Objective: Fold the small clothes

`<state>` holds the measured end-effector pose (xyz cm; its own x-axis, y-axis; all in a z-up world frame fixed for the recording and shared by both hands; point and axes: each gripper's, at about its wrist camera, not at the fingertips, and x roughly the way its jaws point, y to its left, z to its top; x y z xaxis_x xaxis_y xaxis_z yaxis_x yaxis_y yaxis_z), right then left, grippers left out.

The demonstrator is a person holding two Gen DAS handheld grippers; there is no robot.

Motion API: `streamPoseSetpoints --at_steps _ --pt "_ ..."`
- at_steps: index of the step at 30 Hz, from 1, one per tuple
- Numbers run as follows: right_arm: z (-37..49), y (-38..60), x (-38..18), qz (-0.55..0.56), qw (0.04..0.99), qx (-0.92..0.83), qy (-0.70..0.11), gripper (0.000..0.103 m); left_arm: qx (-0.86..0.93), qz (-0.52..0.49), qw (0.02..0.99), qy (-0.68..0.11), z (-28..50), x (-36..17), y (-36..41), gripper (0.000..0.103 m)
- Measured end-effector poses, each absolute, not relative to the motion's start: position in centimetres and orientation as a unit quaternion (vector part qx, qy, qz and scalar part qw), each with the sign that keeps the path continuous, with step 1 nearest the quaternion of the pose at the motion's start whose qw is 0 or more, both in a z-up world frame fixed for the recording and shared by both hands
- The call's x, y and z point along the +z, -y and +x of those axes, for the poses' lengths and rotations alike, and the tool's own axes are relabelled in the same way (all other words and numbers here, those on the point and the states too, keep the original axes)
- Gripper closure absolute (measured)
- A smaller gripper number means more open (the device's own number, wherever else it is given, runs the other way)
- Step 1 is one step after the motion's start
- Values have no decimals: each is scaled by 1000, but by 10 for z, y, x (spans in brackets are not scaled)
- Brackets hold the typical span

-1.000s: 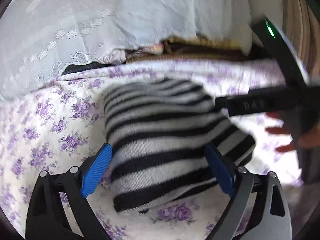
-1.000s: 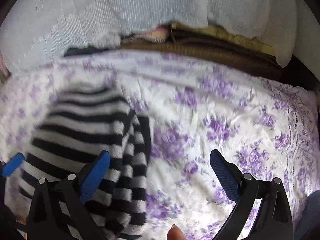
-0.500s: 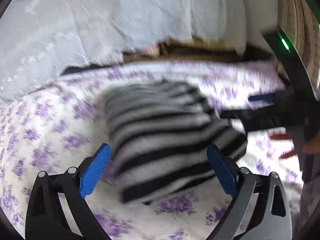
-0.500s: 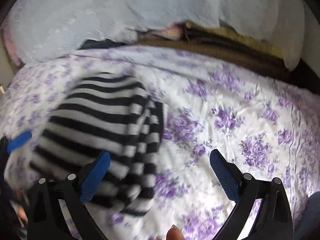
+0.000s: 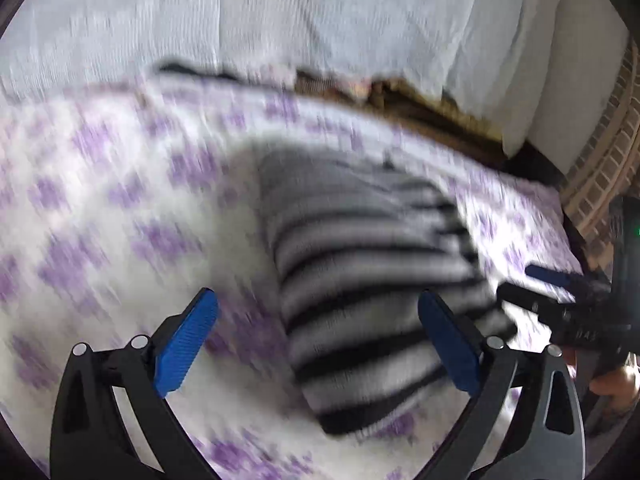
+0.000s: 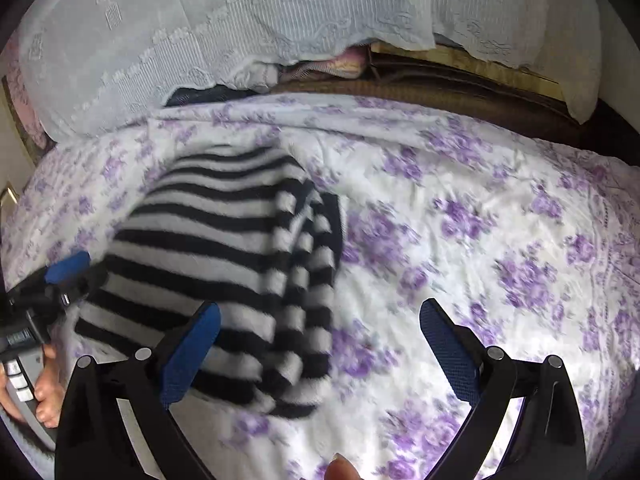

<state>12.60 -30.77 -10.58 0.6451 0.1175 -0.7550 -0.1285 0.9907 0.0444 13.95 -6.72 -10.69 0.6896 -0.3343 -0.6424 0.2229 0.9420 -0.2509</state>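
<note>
Striped garment [image 5: 372, 288], folded into a bundle, lies on the floral bedsheet [image 6: 480, 240]; no containers visible. Left gripper [image 5: 318, 340] jaws spread wide, have just been opening, nothing pinched; bundle sits ahead of it, nearer its right finger, blurred. Right gripper [image 6: 320, 352] wide too, empty; garment lies ahead-left, behind its left finger. Lace cloth [image 6: 240, 20] hangs beyond.

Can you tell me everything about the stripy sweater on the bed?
The sweater is soft, fuzzy knit with black and white stripes. It is folded into a chunky bundle, with layered edges showing on its right side. It lies flat on the bedsheet, white with purple flowers. Nothing grips it.
</note>
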Motion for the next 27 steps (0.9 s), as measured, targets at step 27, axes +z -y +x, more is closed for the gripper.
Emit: streamPoseSetpoints --at_steps 27 --pt "197 328 -155 169 875 57 -450 3 -132 -79 900 -408 194 -147 77 4"
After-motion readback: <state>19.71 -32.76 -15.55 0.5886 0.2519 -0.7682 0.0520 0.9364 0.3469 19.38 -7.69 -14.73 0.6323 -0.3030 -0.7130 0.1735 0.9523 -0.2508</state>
